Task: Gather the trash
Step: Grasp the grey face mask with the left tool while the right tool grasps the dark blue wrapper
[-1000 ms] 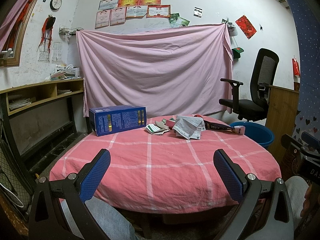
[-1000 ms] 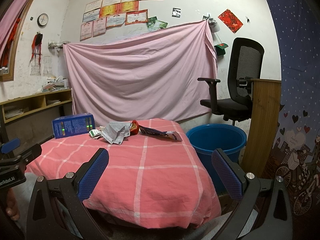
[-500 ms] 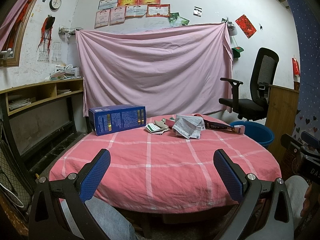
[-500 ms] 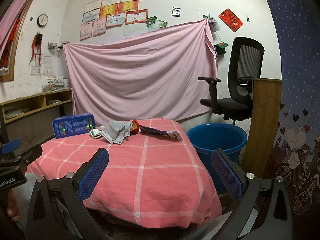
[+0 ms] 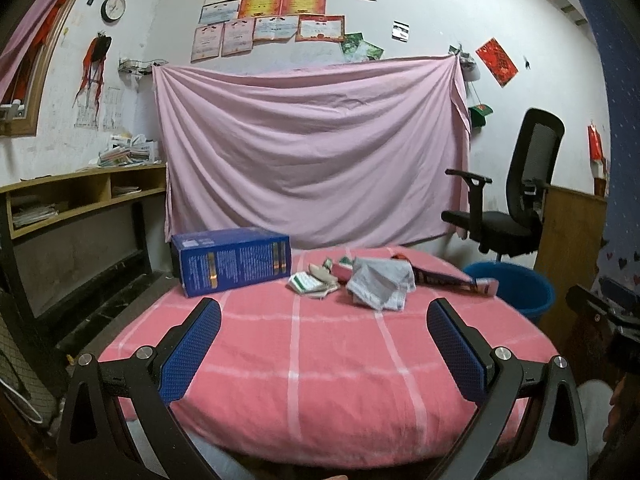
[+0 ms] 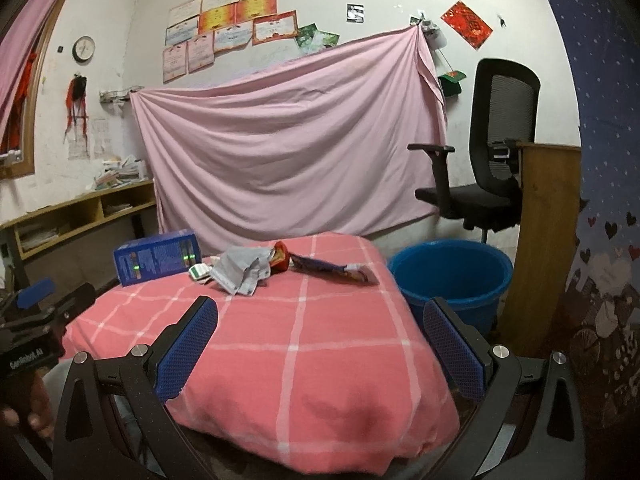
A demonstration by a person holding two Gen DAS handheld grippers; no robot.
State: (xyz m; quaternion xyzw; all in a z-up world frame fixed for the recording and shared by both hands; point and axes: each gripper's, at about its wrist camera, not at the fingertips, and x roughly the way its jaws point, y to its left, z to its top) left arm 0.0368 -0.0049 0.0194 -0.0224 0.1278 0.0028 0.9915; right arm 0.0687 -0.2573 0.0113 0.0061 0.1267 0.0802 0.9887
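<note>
Since a second ago almost nothing has changed: our left gripper [image 5: 324, 342] and our right gripper [image 6: 320, 340] have only drifted a very little, and both still hang over the near edge of the table [image 5: 332, 364] with its pink checked cloth. On both, the jaws stand wide open and hold nothing. The trash has not moved. It lies together at the far side of the table: a crumpled grey paper [image 5: 380, 282] in the middle, a small green-and-white packet [image 5: 308, 282] just beside it on the left, a red wrapper [image 6: 280, 260] touching the paper on the right, and a long flat wrapper [image 6: 332, 270] that reaches toward the table's right edge. The blue box [image 5: 234, 264] stands to the left of this pile; we cannot tell if it counts as trash. The blue bucket [image 6: 452, 276] waits on the floor just beside the right edge of the table, and in our judgement it is the place for the trash. For the task this means that the collecting is not yet begun: every piece is well apart from both grippers. We judge that the next move is a reach forward over the cloth, probably with the right gripper to the long wrapper, because it lies nearest to the bucket.
</note>
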